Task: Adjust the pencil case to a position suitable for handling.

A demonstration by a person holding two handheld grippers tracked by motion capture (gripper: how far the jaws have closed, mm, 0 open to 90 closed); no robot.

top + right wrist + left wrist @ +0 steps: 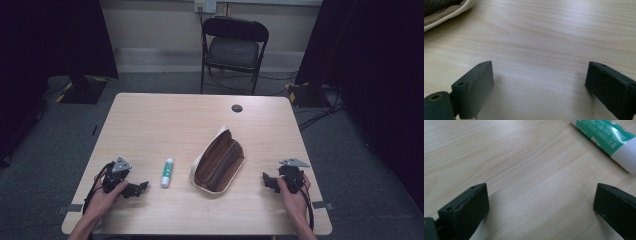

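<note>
A glue stick [167, 172] lies flat on my table [165, 120], white with a green label, its length running away from me. Just to its right sits an open pouch [218, 161], cream outside, brown inside, angled up toward the right.

Dim, dark-edged room, evenly lit table [150, 120]; soft shadows, mild glare, slightly soft close-ups.

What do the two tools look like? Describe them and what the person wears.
Both are black. The left tool and right tool each carry a grey three-cornered plate on top and trail a black cable. Each ends in two blocky black jaws with small screw holes. The forearms are bare, no sleeves or gloves showing.
</note>
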